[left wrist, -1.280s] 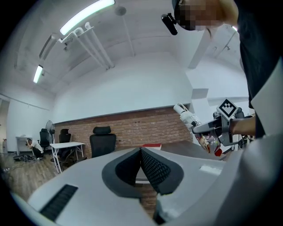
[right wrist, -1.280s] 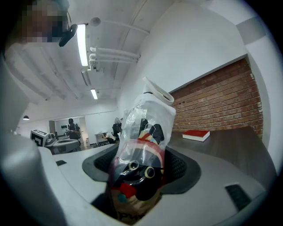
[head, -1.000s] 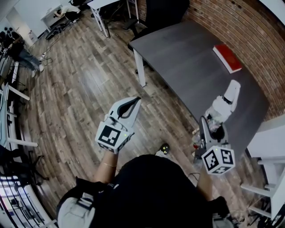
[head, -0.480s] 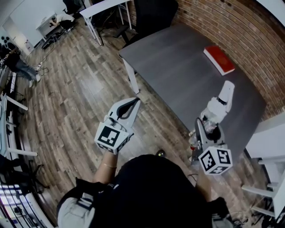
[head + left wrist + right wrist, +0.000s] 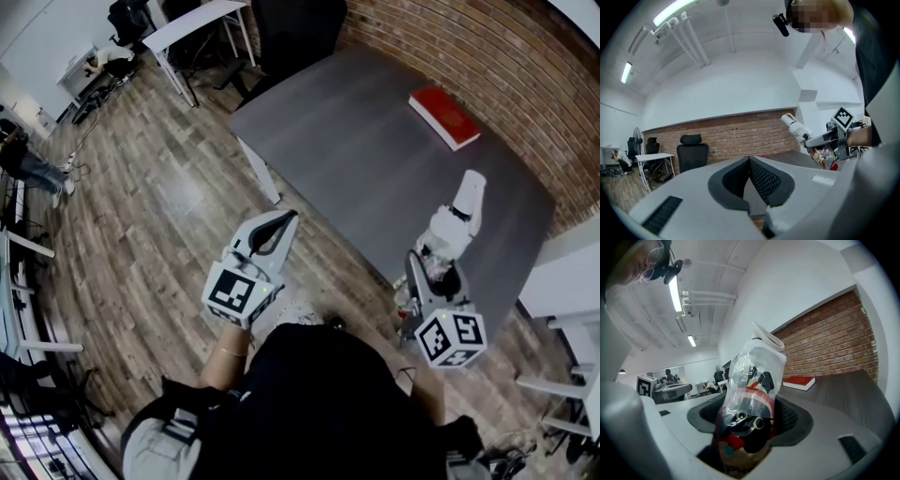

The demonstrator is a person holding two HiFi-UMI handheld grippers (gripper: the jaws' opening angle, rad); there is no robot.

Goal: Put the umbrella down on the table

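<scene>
Umbrella (image 5: 754, 376) is held clenched in the jaws of the right gripper (image 5: 424, 267), not yet laid on the desk (image 5: 356, 131) ahead. Jaws of the left gripper (image 5: 279, 223) are closed on nothing.

Bright, even light comes from ceiling strip lights (image 5: 677, 10). A soft glare patch lies on the wooden floor (image 5: 184, 194). The umbrella (image 5: 750, 394) wrapper glints. All views bow at the edges, with dark corners.
</scene>
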